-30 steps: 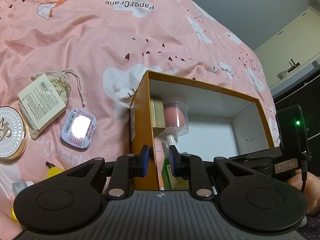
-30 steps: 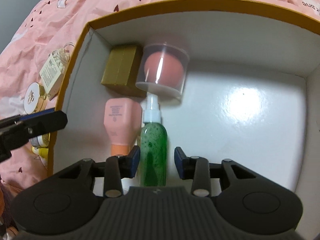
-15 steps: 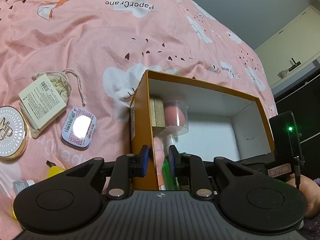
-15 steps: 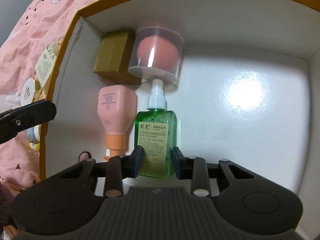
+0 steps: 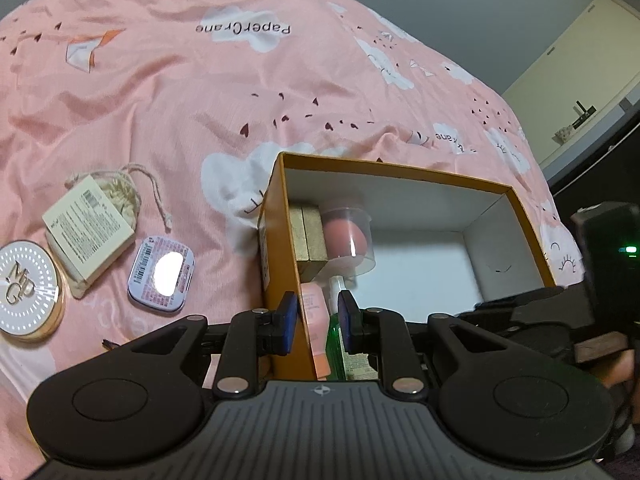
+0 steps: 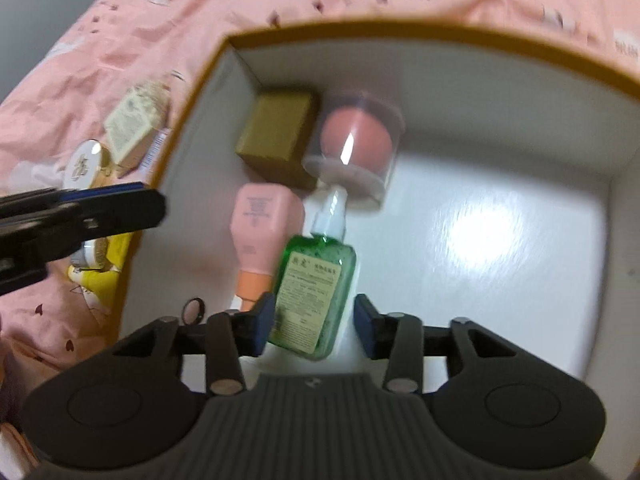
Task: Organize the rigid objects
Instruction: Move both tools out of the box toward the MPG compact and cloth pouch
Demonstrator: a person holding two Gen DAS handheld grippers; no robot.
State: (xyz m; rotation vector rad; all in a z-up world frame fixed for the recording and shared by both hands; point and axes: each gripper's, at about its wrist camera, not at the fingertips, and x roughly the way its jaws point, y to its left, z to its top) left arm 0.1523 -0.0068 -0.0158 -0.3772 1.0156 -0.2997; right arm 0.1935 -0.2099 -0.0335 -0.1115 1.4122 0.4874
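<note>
The step in hand reads as the release of a green spray bottle [image 6: 314, 292] into the orange box [image 6: 420, 26] that sits on the pink bedspread [image 5: 168, 92]. The right gripper [image 6: 314, 322] hangs over the near end of the box, pointing steeply down, and its jaws are opening; the bottle lies between them on the white box floor, with a clear gap on the right side, so the pads no longer appear to press it. The bottle's nozzle points toward a clear case holding a pink sponge [image 6: 356, 148], and a pink tube [image 6: 262, 236] lies just beside the bottle on its left. A gold box [image 6: 278, 134] fills the far left corner.

The left gripper [image 5: 314, 326] is nearly closed, with its fingers straddling the box's near left wall; whether they actually pinch the cardboard cannot be told.

4 items now lie in the box, all on its left half. Outside it, on the bedspread, wait a round white compact [image 5: 26, 288], a cream carton on a drawstring pouch [image 5: 88, 228], a small tin [image 5: 162, 276] and something yellow [image 6: 100, 276].

The next move likely calls for the right gripper to lift clear without nudging the bottle, then to go for 1 of the loose items.
</note>
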